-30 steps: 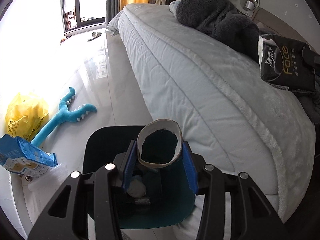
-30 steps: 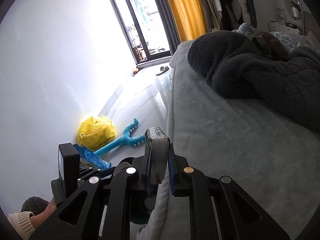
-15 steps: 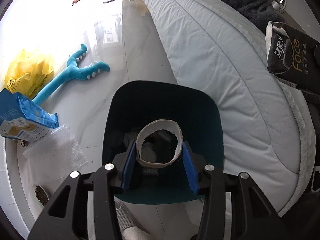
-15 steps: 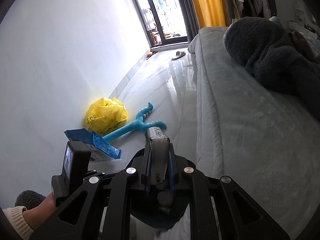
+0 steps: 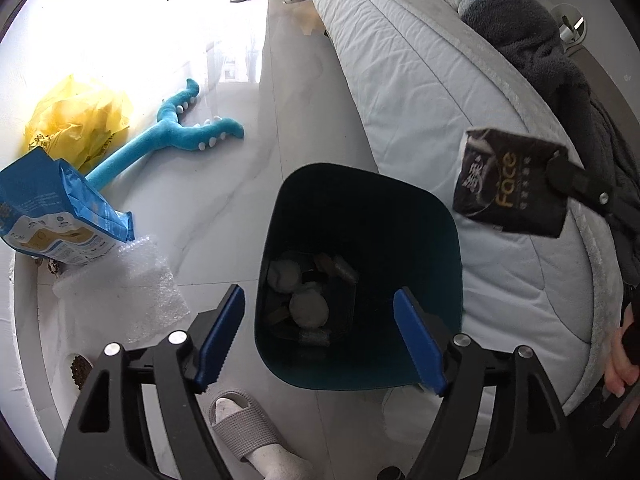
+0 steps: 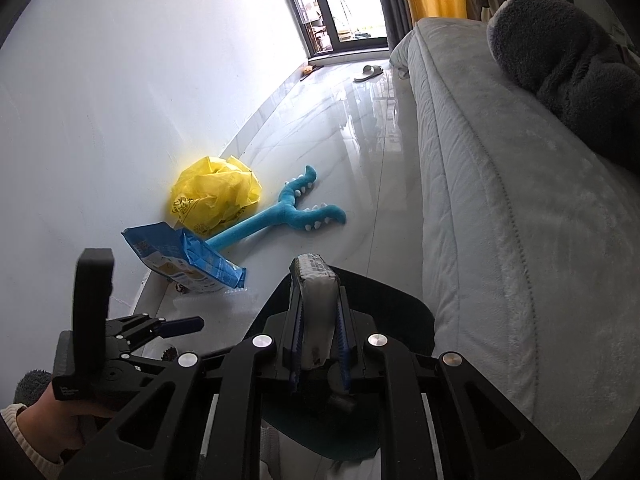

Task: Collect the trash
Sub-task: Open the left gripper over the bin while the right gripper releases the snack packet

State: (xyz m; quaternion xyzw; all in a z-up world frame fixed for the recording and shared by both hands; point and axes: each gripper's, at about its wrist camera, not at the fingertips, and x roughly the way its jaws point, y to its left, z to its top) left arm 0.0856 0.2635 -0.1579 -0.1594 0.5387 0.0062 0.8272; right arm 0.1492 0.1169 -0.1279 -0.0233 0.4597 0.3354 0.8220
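One cardboard tube has been released: the left gripper (image 5: 318, 338) is spread empty above the dark teal plastic bin (image 5: 448, 236); the right gripper (image 6: 319, 354) stays clamped on a black tissue pack (image 6: 316, 300), judged next.

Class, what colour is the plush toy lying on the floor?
Blue with white spikes; the plush toy shows best in the left wrist view.

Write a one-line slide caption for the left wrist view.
Open left gripper above the dark teal trash bin beside the bed, discarded items at its bottom.

The floor (image 5: 248, 184) carries a teal bin (image 5: 440, 344), blue toy (image 5: 176, 140), yellow bag (image 5: 76, 120), perhaps bubble wrap (image 5: 132, 292).
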